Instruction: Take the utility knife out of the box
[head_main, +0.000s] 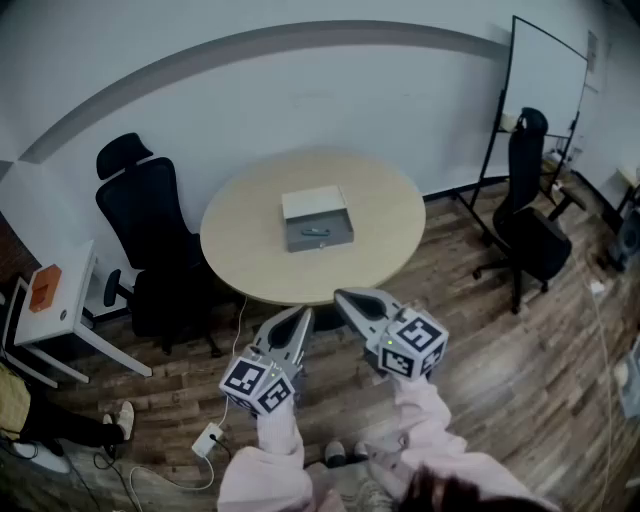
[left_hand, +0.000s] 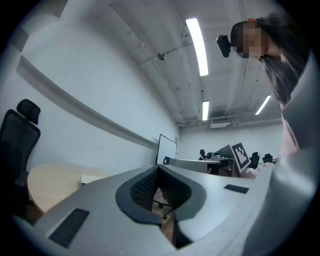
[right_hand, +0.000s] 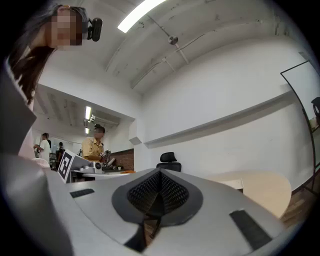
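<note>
A grey box (head_main: 318, 220) with its pale lid folded back lies in the middle of the round beige table (head_main: 240, 250). A small dark object, probably the utility knife (head_main: 314, 232), lies inside it. Both grippers hover short of the table's near edge, well apart from the box. My left gripper (head_main: 303, 314) has its jaws together with nothing between them, and so does my right gripper (head_main: 342, 296). The left gripper view looks past the shut left gripper (left_hand: 159, 169) to the table (left_hand: 50, 182) and box (left_hand: 92, 177). The right gripper (right_hand: 160, 172) shows shut in its own view.
A black office chair (head_main: 150, 225) stands left of the table and another (head_main: 530, 215) at the right, by a whiteboard (head_main: 545, 80). A small white side table (head_main: 50, 305) is at the far left. A power strip (head_main: 208, 438) lies on the wood floor. A person in yellow (right_hand: 94, 147) stands far off.
</note>
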